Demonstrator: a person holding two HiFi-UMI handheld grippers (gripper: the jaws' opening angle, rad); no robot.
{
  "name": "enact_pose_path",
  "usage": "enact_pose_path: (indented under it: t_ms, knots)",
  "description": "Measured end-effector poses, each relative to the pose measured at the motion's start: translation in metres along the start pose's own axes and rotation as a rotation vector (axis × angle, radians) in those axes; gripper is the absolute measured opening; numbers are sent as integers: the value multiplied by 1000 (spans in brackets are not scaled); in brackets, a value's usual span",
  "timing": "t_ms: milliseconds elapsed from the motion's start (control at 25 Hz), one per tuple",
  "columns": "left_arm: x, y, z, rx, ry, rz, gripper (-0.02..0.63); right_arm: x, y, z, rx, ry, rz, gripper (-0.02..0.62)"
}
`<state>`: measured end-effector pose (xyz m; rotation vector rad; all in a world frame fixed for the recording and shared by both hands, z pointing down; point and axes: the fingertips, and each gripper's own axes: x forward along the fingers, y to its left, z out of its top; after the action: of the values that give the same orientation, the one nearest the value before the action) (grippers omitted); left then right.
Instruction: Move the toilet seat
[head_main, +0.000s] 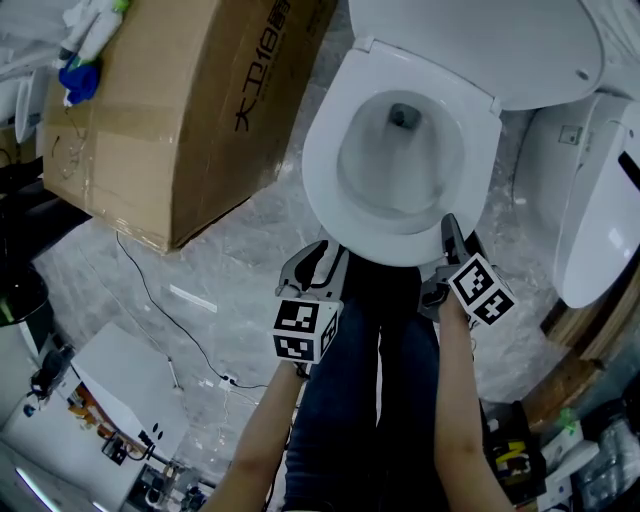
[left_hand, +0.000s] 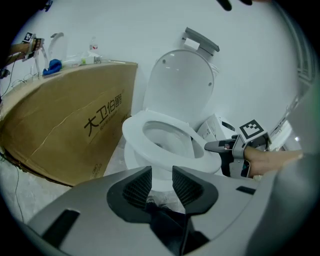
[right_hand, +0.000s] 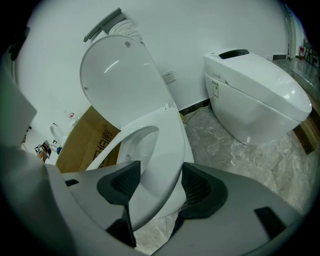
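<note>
The white toilet seat (head_main: 325, 190) rings the bowl, and its lid (head_main: 480, 40) stands raised behind it. My right gripper (head_main: 450, 238) is at the seat's front rim. In the right gripper view the seat (right_hand: 170, 150) runs between the two pads, with my right gripper (right_hand: 161, 185) shut on it and the rim tilted up off the bowl. My left gripper (head_main: 315, 262) hangs just in front of the bowl, beside the rim. In the left gripper view my left gripper (left_hand: 161, 186) shows a narrow gap with nothing in it, the seat (left_hand: 131, 135) lying beyond its tips.
A large cardboard box (head_main: 170, 110) lies close on the toilet's left. A second white toilet (head_main: 600, 200) stands on the right. A black cable (head_main: 160, 300) and a white device (head_main: 110, 390) lie on the marble floor. The person's legs (head_main: 380, 400) stand right before the bowl.
</note>
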<state>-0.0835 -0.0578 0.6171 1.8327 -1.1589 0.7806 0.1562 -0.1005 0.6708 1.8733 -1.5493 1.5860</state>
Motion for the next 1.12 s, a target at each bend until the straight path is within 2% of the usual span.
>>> enact_pose_path:
  t_ms: [360,560,760,1120]
  knots:
    - [-3,-22,-6,76,32,-73,110,-11,9,12,4,-32,23,267]
    - [1,-32,2,144,34,-55,39,-19,13,20,10,-52,26,267]
    - [1,-33,21,79,-9,-34,21,-23,17,28,12,-59,31,267]
    - [-11,-46,47,130,-40,-25,15,-34,23,43,30,-70,37,267]
